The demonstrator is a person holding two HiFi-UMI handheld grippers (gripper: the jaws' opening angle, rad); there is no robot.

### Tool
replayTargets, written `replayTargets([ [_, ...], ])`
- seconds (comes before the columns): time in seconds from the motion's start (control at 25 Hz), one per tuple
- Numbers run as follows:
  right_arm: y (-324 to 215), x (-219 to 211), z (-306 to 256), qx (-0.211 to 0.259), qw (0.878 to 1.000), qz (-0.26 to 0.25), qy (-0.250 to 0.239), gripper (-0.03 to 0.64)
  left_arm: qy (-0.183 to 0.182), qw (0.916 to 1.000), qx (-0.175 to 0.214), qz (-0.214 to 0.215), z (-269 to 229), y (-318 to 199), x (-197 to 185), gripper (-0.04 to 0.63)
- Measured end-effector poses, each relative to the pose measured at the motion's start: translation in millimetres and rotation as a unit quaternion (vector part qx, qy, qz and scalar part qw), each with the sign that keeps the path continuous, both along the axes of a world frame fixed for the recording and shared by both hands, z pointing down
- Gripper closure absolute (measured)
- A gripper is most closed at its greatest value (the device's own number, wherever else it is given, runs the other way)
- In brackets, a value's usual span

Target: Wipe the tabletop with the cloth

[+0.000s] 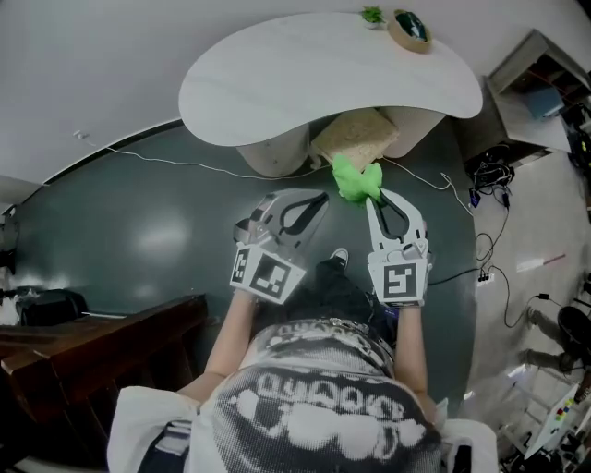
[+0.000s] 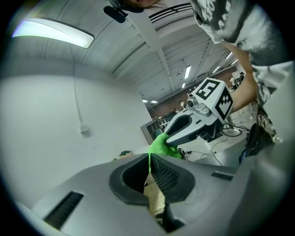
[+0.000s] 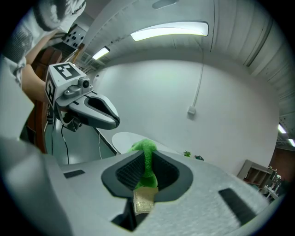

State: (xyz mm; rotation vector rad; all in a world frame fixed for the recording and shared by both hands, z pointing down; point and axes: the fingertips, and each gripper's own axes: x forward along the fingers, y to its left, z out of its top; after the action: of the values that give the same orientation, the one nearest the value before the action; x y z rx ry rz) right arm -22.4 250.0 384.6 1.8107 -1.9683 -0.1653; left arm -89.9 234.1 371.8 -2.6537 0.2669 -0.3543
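Right gripper (image 1: 377, 197), centre of the head view: jaws clamped on a bunched green cloth (image 1: 354, 180), which bulges beyond the tips. The pinch at one fold probably leaves most of the fabric free as a wiping pad. Left gripper (image 1: 319, 201), just beside it at left: jaws drawn together with nothing between them, apparently kept idle and clear of the cloth. The cloth hangs in the air below the near edge of the white tabletop (image 1: 277, 83), upper centre, not touching it, so wiping appears not yet begun. A small plant (image 1: 372, 15) and a round dish (image 1: 410, 28) stand at the top's far right end.
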Motion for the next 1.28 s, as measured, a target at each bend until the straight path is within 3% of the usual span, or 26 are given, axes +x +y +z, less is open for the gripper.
replayTargets([
  [0.48,6.6,67.4,12.5,-0.002,1.000,-0.010,-0.011,0.561,-0.005,0.9999,0.004,-0.015,6.3,1.1,67.1,0.584],
  [1.28,-27.1,99.8,22.2,0.002,0.999,-0.016,-0.045,0.563,-0.039,0.9990,0.001,-0.021,18.3,-25.3,98.7,0.584],
])
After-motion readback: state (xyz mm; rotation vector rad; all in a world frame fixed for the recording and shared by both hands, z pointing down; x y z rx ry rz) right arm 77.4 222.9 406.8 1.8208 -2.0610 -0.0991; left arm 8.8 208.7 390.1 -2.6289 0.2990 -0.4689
